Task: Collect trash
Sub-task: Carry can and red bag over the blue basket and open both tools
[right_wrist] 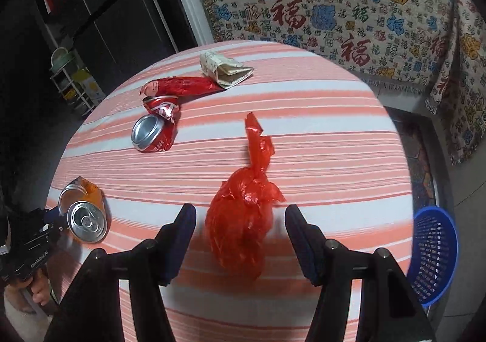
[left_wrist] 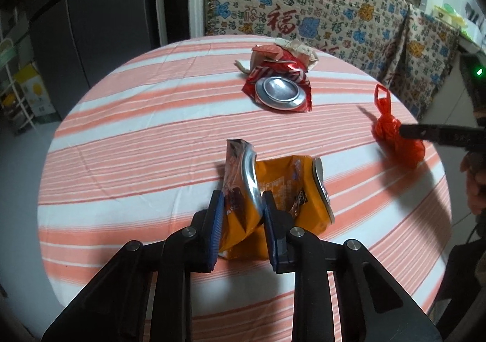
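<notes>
A crushed orange can (left_wrist: 282, 190) lies on the striped round table (left_wrist: 136, 141). My left gripper (left_wrist: 243, 205) is shut on its bent left end. The can also shows in the right wrist view (right_wrist: 83, 211), with the left gripper (right_wrist: 45, 220) on it. A tied red plastic bag (right_wrist: 243, 217) sits between the open fingers of my right gripper (right_wrist: 240, 214); it also shows in the left wrist view (left_wrist: 395, 135). A crushed red can (left_wrist: 281, 90) (right_wrist: 155, 129), a red wrapper (right_wrist: 182, 85) and a folded paper carton (right_wrist: 224, 69) lie farther back.
A blue plastic basket (right_wrist: 434, 254) stands on the floor to the right of the table. A patterned cloth (right_wrist: 334, 2) covers furniture behind. A dark fridge (left_wrist: 91, 14) and a rack (right_wrist: 73, 81) stand at the left.
</notes>
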Tool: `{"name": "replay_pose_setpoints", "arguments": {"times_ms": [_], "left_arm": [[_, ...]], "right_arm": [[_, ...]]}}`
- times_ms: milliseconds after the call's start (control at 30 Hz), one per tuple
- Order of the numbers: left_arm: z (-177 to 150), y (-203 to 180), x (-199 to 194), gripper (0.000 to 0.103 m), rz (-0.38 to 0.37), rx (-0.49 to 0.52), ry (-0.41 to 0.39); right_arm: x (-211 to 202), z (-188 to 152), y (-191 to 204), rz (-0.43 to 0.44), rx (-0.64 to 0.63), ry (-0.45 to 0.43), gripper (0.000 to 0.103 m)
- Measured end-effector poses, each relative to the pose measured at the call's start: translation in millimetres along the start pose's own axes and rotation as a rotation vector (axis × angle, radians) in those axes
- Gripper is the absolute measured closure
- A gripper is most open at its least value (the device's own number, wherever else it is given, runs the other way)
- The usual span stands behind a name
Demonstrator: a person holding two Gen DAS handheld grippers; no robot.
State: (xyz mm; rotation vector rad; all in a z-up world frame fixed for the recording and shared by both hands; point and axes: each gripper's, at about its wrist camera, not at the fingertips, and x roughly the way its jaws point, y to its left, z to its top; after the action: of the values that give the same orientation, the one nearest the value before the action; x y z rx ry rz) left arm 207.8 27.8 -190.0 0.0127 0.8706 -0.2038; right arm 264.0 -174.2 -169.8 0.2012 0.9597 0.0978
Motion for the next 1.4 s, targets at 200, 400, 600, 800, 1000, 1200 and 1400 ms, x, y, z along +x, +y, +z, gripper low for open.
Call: {"name": "replay_pose_setpoints", "arguments": {"times_ms": [200, 400, 600, 800, 1000, 1200, 1400], "left_arm": [[-2.3, 5.2, -13.8, 0.081, -0.019, -0.03, -0.028], [6.8, -6.7, -33.6, 0.081, -0.04, -0.021, -0.079], [20.6, -34.1, -39.1, 0.081, -0.083, 0.012, -0.095], [32.5, -82.1, -31.7, 0.081, -0.154, 0.063, -0.093], [47.4, -137.5, -26.8, 0.081, -0.237, 0.116, -0.084], [62.6, -199.0, -25.1, 0.081, -0.322, 0.178, -0.08], [78.5, -279.4, -18.2, 0.081, -0.409, 0.261, -0.08]], "right_arm": [[2.0, -8.6, 9.9, -0.055, -0.068, 0.019, 0.07], [-38.3, -16.9, 14.0, -0.044, -0.102, -0.064, 0.07], [-54.8, -18.3, 2.4, -0.031, -0.101, -0.083, 0.07], [-63.6, -26.4, -26.2, -0.029, -0.049, -0.079, 0.07], [-80.8, -33.7, -58.4, -0.051, 0.0, -0.095, 0.07], [-107.1, -39.8, -113.3, -0.103, 0.078, -0.118, 0.07], [-138.8, -49.7, -182.4, -0.184, 0.18, -0.158, 0.07]]}}
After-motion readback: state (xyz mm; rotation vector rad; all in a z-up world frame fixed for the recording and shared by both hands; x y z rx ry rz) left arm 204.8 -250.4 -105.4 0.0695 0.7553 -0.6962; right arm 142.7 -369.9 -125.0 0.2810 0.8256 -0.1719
